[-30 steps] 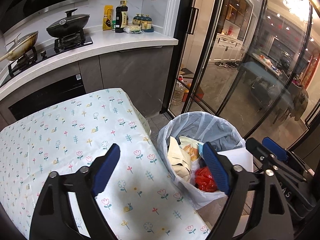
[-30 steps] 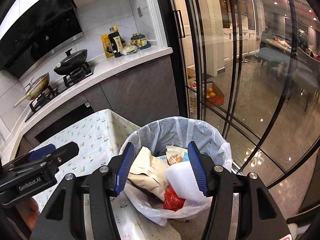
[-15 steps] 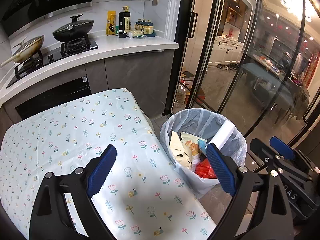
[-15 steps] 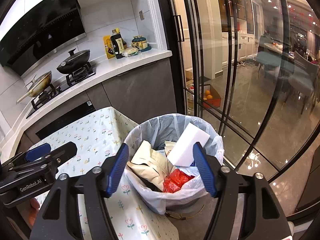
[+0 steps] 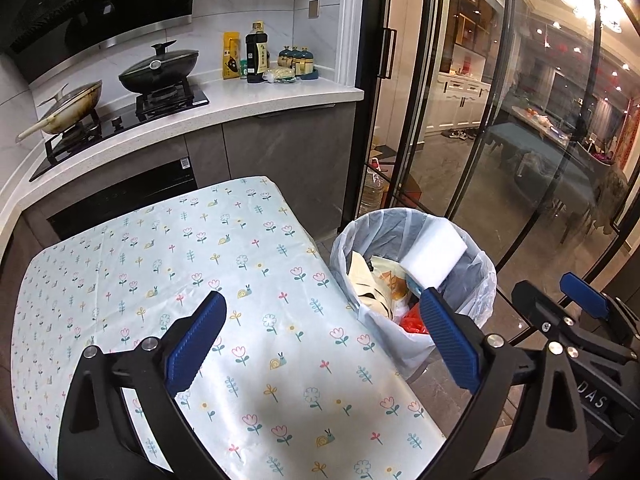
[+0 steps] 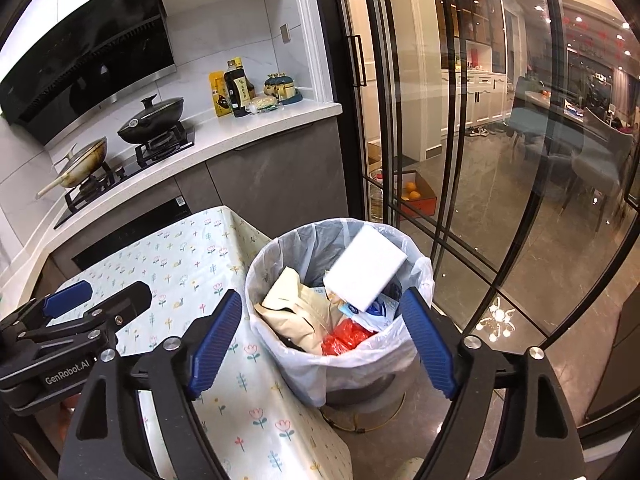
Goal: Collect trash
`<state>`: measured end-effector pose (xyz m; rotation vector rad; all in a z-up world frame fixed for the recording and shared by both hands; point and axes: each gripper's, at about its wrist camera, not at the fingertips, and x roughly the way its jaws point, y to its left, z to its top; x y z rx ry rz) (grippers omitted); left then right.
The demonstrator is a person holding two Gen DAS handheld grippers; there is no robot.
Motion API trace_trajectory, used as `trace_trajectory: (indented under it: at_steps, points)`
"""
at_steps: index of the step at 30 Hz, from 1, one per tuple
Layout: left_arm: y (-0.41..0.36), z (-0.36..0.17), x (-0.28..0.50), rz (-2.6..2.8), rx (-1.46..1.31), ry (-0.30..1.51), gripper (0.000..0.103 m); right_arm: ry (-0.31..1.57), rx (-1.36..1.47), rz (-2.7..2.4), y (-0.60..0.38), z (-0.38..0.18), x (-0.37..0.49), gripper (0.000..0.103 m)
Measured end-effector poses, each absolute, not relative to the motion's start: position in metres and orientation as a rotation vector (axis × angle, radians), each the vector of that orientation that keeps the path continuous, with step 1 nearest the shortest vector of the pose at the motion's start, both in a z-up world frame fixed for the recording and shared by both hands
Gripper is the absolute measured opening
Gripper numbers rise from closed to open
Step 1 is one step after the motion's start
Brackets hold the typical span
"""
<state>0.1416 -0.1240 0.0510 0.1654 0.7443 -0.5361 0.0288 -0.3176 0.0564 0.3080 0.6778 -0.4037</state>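
A trash bin [image 6: 280, 248] with a white liner stands on the floor by the table's corner. It holds a beige paper bag [image 6: 292, 308], a red wrapper [image 6: 344, 336] and a white foam block [image 6: 366, 274] that lies tilted on top against the far rim. My right gripper [image 6: 322, 304] hovers in front of the bin; its jaws are opening and touch nothing. My left gripper [image 5: 322, 308] hangs over the flowered tablecloth [image 5: 200, 240], jaws opening and empty. From that side the bin [image 5: 400, 216] and the foam block [image 5: 434, 258] lie past its right finger.
Behind the table runs a white counter [image 5: 260, 96] with a stove, two pans and bottles. Black-framed glass doors [image 6: 460, 160] stand close behind and right of the bin. A box of oranges [image 6: 416, 194] sits on the floor beyond the glass.
The white block left the right gripper's jaws and dropped onto the trash in the bin. The right jaws spread wider, and both grippers drew back from the bin.
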Motion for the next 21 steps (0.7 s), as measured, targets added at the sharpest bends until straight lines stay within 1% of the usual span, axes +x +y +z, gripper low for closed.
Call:
trace_trajectory:
  at_steps: [2,21]
  points:
    - [-0.123,0.05,0.137,-0.531,0.171,0.743,0.093,0.682,0.307,-0.406,-0.317,0.057,0.026,0.084]
    - [-0.104,0.036,0.103,-0.469,0.236,0.748,0.094,0.761,0.23,-0.429,-0.299,0.048,0.0,0.084]
